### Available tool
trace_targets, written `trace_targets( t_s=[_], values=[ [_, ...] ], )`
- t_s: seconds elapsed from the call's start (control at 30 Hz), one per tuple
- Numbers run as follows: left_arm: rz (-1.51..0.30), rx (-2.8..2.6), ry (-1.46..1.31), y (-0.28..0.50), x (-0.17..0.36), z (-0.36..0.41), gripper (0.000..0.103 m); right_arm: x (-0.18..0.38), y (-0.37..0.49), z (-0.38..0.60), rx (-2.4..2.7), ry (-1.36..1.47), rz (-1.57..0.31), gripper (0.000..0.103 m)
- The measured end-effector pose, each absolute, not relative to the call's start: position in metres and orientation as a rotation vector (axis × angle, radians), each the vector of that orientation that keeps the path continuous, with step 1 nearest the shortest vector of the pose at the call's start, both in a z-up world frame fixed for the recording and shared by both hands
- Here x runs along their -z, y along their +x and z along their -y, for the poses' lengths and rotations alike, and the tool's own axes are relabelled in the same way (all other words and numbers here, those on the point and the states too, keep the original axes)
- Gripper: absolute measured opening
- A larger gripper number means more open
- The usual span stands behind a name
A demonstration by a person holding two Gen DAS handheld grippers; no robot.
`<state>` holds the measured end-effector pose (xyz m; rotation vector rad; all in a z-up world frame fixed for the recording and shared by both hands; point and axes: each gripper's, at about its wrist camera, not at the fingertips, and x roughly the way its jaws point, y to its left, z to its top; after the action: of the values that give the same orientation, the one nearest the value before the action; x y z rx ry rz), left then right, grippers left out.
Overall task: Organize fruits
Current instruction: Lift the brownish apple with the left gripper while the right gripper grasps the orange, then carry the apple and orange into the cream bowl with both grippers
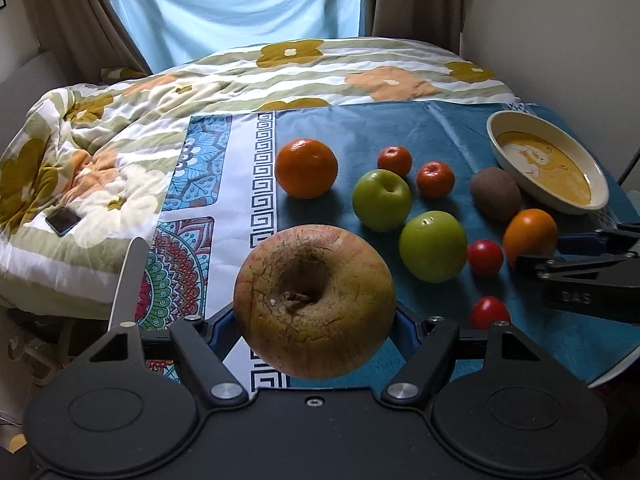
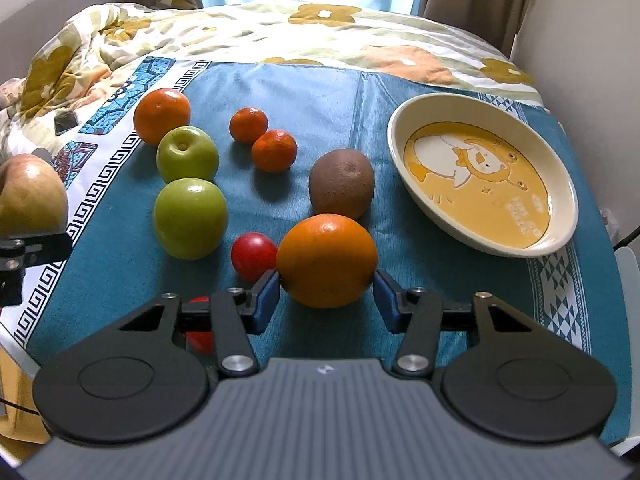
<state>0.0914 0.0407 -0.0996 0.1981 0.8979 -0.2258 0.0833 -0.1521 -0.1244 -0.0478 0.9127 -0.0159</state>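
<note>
My left claw (image 1: pixel 316 312) gripped a russet apple (image 1: pixel 315 302); only the right wrist view showed my right claw (image 2: pixel 327 294) clamping an orange (image 2: pixel 327 260) near the dish (image 2: pixel 568 200).

Window backlight, soft shadows, fisheye-bent edges, sharp focus.

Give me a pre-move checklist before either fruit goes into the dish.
1. Left gripper shut on the big apple: ok.
2. Right gripper around the orange, fingers at its sides: ok; firm contact: cannot tell.
3. Dish holds no fruit: ok.
4. Kiwi sits just beyond the orange: not ok, may get nudged.
5. Red tomato lies close beside the orange: not ok.
</note>
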Motion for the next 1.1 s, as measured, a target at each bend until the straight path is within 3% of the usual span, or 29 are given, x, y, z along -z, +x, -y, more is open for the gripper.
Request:
trace_targets(
  t_s=[0.67,1.1],
  values=[
    [-0.908,0.228,0.187,0.1,0.102,-0.042,0.078,0.132,0.115,0.173,0.018,0.127,-0.895,0.074],
    [-0.871,0.25,0.203,0.106,0.088,-0.036,0.078,0.116,0.112,0.183,0.011,0.205,-0.864,0.072]
  ],
)
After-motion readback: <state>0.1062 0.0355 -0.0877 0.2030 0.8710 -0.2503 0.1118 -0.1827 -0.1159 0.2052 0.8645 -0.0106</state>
